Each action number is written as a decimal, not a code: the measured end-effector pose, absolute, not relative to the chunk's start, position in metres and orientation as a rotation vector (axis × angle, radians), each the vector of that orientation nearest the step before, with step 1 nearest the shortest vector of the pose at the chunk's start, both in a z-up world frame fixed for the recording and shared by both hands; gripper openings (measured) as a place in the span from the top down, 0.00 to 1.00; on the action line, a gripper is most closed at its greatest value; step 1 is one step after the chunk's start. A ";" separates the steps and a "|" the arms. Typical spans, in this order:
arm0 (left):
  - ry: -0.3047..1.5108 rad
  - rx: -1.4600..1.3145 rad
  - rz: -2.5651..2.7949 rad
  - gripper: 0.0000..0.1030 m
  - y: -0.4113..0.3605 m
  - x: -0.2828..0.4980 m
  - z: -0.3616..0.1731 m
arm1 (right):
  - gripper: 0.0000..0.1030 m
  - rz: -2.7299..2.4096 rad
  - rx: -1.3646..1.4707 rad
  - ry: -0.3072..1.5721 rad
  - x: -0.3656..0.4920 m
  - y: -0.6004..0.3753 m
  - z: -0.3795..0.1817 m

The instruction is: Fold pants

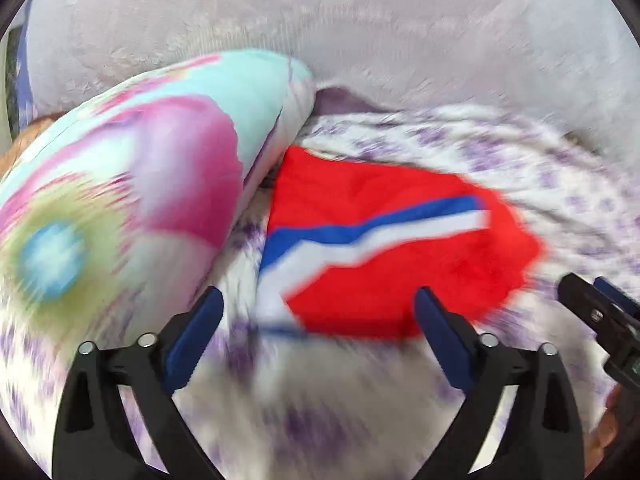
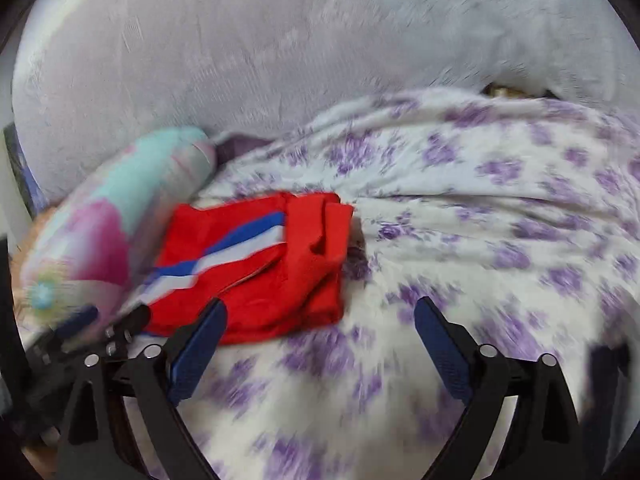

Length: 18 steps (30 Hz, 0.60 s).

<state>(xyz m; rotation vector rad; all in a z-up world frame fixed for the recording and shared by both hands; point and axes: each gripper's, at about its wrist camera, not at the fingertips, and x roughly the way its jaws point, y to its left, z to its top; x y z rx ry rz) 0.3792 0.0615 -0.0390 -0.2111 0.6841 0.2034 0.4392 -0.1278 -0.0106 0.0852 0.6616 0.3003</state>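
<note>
Pants (image 2: 256, 264) folded compact, stripe (image 2: 224, 254) running diagonally, near-left to far-right.

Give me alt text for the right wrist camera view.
Folded red pants with a blue and white stripe lie on a purple-flowered bedsheet, beside a colorful pillow. The open right gripper holds nothing; everything is motion-blurred.

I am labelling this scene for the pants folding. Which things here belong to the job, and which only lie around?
Belong to the job:
red pants
left gripper, open
right gripper, open

Only lying around:
flowered pillow
purple-flowered sheet
grey backrest
</note>
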 end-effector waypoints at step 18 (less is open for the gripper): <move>0.605 -0.197 0.162 0.05 -0.005 0.137 -0.038 | 0.04 0.288 0.113 0.466 0.153 -0.208 -0.015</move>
